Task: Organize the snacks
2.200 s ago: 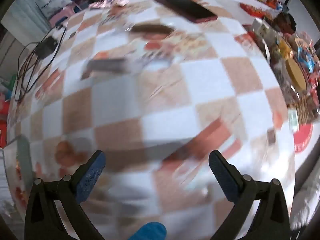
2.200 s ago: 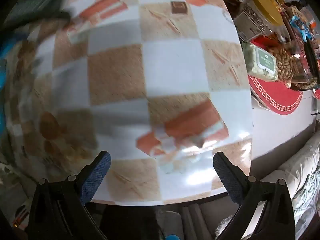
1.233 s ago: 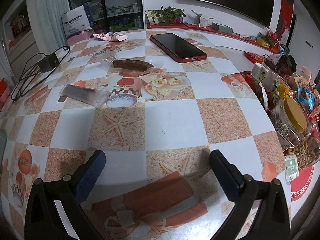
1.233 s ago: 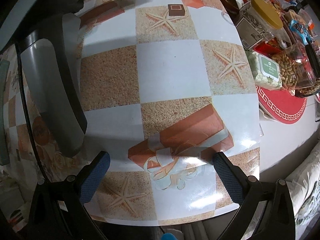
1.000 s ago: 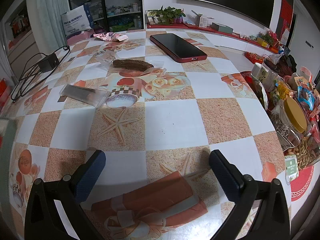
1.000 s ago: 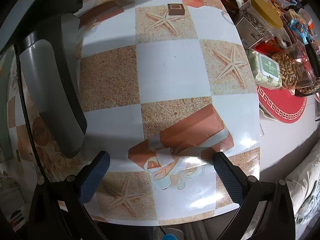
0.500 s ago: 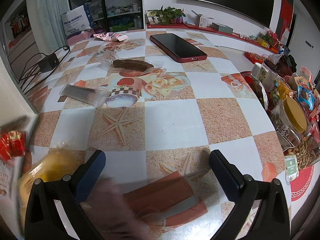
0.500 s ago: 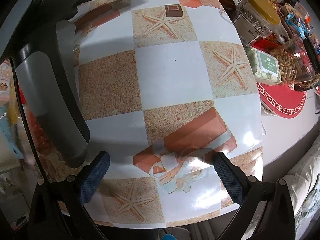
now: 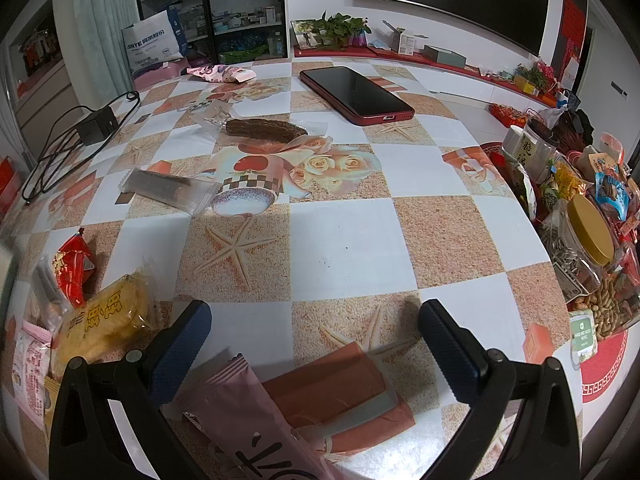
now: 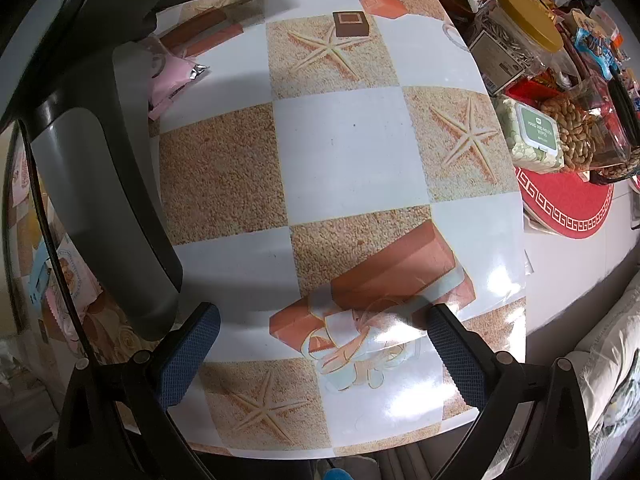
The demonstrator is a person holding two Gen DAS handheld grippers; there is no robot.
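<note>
Loose snacks lie on the checkered table at the near left: a yellow packet (image 9: 105,322), a red packet (image 9: 74,264), pale pink packets (image 9: 30,364) and a long pink packet (image 9: 256,420). My left gripper (image 9: 312,334) is open and empty; the long pink packet lies just under and between its fingers. A brown snack in clear wrap (image 9: 264,128) lies farther back. My right gripper (image 10: 320,344) is open and empty above the table's near edge. The pink packet also shows in the right wrist view (image 10: 172,76), partly hidden behind the left gripper's body.
A red phone (image 9: 356,94) lies at the back. A charger and cable (image 9: 80,132) lie at the far left. Jars, nuts and packets (image 9: 584,232) crowd a red mat (image 10: 568,204) at the right. A clear wrapper (image 9: 172,190) lies mid-left.
A heap of snack packets has appeared at the near left of the table, and a long pink packet now lies under my left gripper. Both grippers have stayed open and nearly still.
</note>
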